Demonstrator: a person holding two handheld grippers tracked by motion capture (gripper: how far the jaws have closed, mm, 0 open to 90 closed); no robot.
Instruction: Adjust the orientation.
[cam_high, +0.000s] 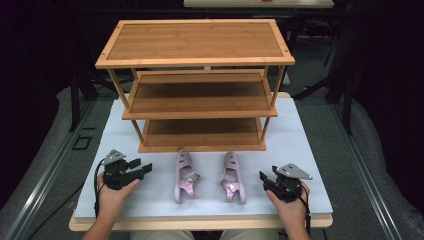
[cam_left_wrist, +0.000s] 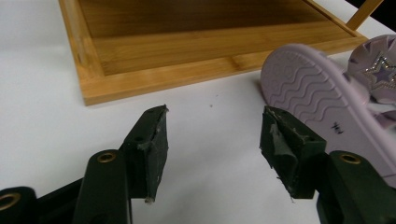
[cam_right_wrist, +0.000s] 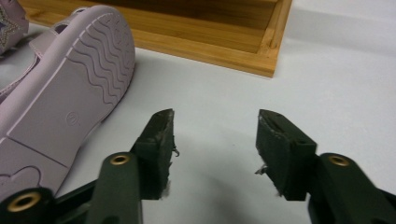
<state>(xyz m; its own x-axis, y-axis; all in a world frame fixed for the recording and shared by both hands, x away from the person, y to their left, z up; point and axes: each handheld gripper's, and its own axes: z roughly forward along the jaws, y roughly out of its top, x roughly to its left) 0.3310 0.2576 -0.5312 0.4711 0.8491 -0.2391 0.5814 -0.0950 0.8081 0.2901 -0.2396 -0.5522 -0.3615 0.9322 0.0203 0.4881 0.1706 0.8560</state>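
Observation:
Two lilac sandals lie on their sides on the white table in front of a three-shelf wooden rack (cam_high: 200, 95). The left sandal (cam_high: 185, 176) and the right sandal (cam_high: 233, 177) are a hand's width apart. My left gripper (cam_high: 142, 168) rests on the table left of the left sandal, open and empty. In the left gripper view its jaws (cam_left_wrist: 215, 123) frame bare table, with the left sandal's wavy sole (cam_left_wrist: 317, 102) just right of them. My right gripper (cam_high: 262, 176) is open and empty right of the right sandal, whose sole (cam_right_wrist: 70, 93) lies left of its jaws (cam_right_wrist: 215, 123).
The rack's bottom shelf (cam_left_wrist: 196, 46) sits directly on the table just beyond the sandals; its corner (cam_right_wrist: 266, 51) is ahead of the right gripper. White table (cam_high: 300, 140) extends on both sides of the rack. A person's hands hold both grippers near the front edge.

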